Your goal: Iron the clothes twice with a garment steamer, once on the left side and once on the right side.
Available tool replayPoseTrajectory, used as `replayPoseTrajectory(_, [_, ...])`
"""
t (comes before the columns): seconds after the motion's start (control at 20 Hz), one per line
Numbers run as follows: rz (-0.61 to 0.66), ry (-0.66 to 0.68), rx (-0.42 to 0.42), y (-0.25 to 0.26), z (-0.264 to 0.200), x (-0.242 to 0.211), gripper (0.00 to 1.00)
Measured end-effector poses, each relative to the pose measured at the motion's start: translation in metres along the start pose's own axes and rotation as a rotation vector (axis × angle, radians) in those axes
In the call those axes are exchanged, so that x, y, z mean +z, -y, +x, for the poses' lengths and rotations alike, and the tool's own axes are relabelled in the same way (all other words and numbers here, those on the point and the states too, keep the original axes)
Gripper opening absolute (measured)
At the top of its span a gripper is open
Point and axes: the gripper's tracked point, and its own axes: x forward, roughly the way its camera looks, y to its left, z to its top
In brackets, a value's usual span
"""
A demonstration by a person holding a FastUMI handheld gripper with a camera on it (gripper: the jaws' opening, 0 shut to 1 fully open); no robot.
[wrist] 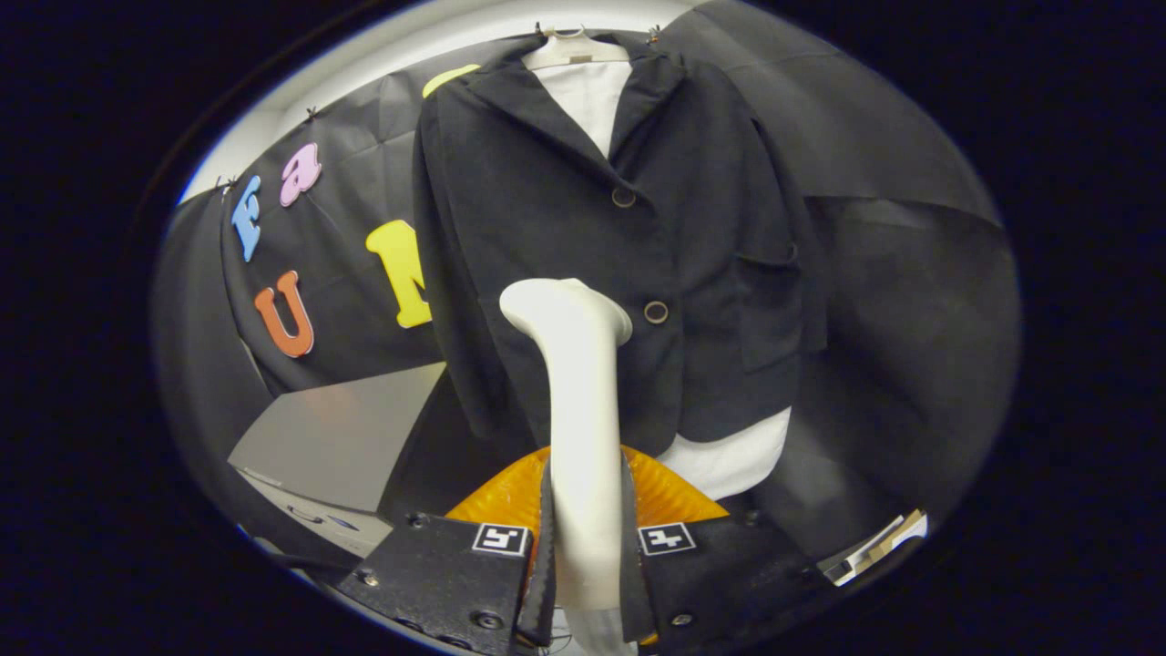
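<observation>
One claw (583, 547) clamping one steamer (576, 383), one jacket (601, 255), seemingly two buttons (655, 312)

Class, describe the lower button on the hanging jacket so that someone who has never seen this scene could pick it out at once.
Start at the dark jacket on its hanger against the booth wall. Down its front edge sit two round buttons. The lower button lies just beside the head of the white garment steamer, which the gripper clamps between its jaws; unlike the upper button, it has a paler rim.

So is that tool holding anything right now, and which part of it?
Yes. The tool is shut on the white garment steamer, both fingers pressing its handle low down. The steamer's head points at the dark jacket beyond.
</observation>
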Motion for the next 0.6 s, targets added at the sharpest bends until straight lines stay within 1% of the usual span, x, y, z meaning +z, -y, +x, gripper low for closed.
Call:
replayPoseTrajectory(0.35, [0.004, -0.091, -0.028, 0.018, 0.011, -0.052, 0.31])
replayPoseTrajectory(0.6, [0.005, -0.123, -0.044, 0.024, 0.015, -0.069, 0.31])
